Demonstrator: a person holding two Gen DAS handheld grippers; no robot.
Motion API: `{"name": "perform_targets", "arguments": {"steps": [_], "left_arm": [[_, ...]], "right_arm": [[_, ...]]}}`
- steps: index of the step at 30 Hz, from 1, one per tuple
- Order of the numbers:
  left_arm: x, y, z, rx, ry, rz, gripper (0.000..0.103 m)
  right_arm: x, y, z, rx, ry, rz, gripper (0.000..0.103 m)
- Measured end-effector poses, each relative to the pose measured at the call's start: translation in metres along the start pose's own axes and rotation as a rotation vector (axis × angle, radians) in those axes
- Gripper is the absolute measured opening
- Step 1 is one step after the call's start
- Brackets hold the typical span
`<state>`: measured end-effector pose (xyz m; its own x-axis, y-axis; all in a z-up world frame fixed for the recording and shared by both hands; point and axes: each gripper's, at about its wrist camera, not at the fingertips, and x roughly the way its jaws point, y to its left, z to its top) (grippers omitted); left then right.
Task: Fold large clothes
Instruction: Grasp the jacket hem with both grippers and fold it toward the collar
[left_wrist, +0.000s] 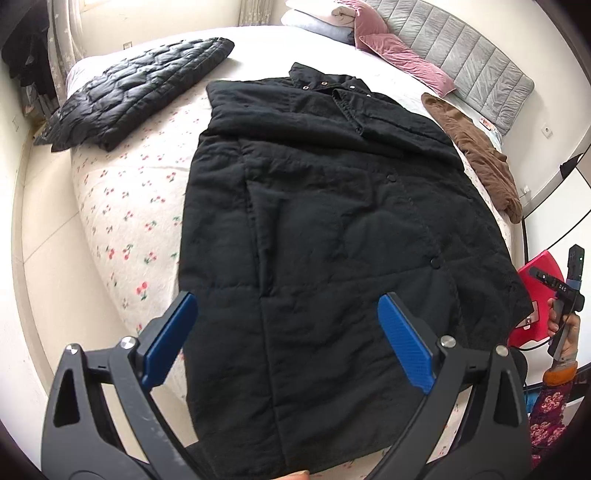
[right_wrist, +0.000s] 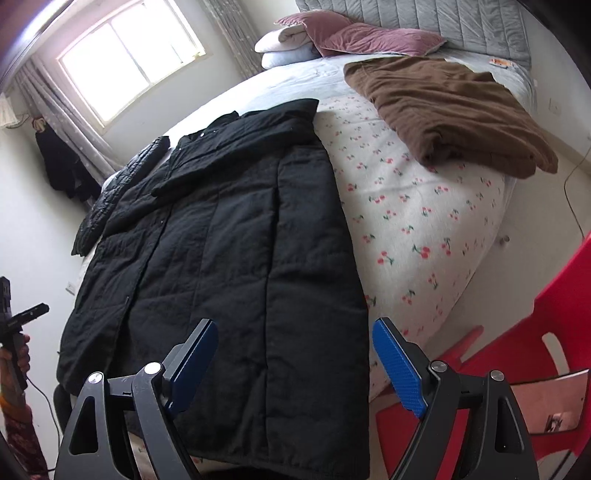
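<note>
A large black padded coat lies flat on the cherry-print bed, collar at the far end, hem nearest me, both sleeves folded in across the body. My left gripper is open and empty above the hem's left part. The coat also shows in the right wrist view. My right gripper is open and empty above the hem's right edge. The right gripper's handle shows at the right edge of the left wrist view.
A folded black quilted jacket lies at the far left of the bed. A folded brown garment lies at the far right. Pink pillows sit by the grey headboard. A red plastic chair stands by the bed's right corner.
</note>
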<state>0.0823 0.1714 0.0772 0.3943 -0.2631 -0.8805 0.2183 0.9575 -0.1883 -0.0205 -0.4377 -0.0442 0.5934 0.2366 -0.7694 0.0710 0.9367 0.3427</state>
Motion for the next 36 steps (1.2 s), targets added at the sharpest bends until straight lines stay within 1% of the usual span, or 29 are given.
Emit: {"name": "perform_targets", "arguments": {"steps": [3,6,9,12,15,17,19,20,21,22,23,24,25,26,27,28,29,32,36], "left_arm": [[0.003,0.025,-0.017,-0.057,0.041,-0.03,0.098],[0.009,0.048,-0.034,-0.119,0.066,-0.06,0.098],[0.02,0.067,-0.051,-0.19,0.082,-0.144,0.097],[0.033,0.078,-0.067,-0.248,0.118,-0.22,0.089],[0.04,0.076,-0.079,-0.251,0.144,-0.281,0.084],[0.043,0.071,-0.086,-0.246,0.158,-0.323,0.083],[0.044,0.065,-0.092,-0.228,0.165,-0.33,0.083],[0.043,0.063,-0.094,-0.218,0.166,-0.329,0.081],[0.042,0.06,-0.096,-0.209,0.17,-0.328,0.075],[0.041,0.058,-0.096,-0.208,0.171,-0.331,0.065],[0.038,0.057,-0.098,-0.212,0.169,-0.335,0.059],[0.034,0.054,-0.097,-0.217,0.164,-0.341,0.049],[0.03,0.05,-0.096,-0.221,0.157,-0.348,0.042],[0.025,0.047,-0.096,-0.218,0.145,-0.349,0.038],[0.021,0.044,-0.094,-0.216,0.132,-0.348,0.028],[0.016,0.041,-0.091,-0.222,0.118,-0.353,0.015],[0.011,0.039,-0.088,-0.232,0.103,-0.371,0.011],[-0.003,0.033,-0.073,-0.249,0.044,-0.417,0.008],[-0.027,0.022,-0.037,-0.237,-0.062,-0.486,0.007]], "right_arm": [[0.005,-0.022,-0.014,0.079,0.026,0.064,0.087],[0.009,-0.037,-0.022,0.126,0.033,0.112,0.087],[0.014,-0.048,-0.03,0.174,0.043,0.157,0.087],[0.02,-0.054,-0.035,0.215,0.056,0.172,0.087],[0.022,-0.053,-0.038,0.232,0.065,0.197,0.087],[0.024,-0.052,-0.04,0.238,0.07,0.216,0.086],[0.026,-0.049,-0.043,0.241,0.081,0.226,0.085],[0.027,-0.048,-0.045,0.243,0.088,0.227,0.081],[0.028,-0.047,-0.046,0.244,0.097,0.224,0.072],[0.028,-0.046,-0.047,0.244,0.105,0.219,0.066],[0.028,-0.044,-0.048,0.243,0.111,0.218,0.054],[0.027,-0.042,-0.05,0.24,0.108,0.209,0.045],[0.023,-0.04,-0.05,0.235,0.096,0.204,0.04],[0.018,-0.037,-0.051,0.227,0.082,0.216,0.025],[0.014,-0.033,-0.051,0.219,0.068,0.236,0.016],[0.009,-0.028,-0.051,0.207,0.053,0.25,0.014],[0.004,-0.021,-0.05,0.187,0.038,0.251,0.011],[-0.009,-0.003,-0.04,0.15,0.002,0.266,0.008],[-0.033,0.016,-0.006,0.129,-0.079,0.328,0.008]]}}
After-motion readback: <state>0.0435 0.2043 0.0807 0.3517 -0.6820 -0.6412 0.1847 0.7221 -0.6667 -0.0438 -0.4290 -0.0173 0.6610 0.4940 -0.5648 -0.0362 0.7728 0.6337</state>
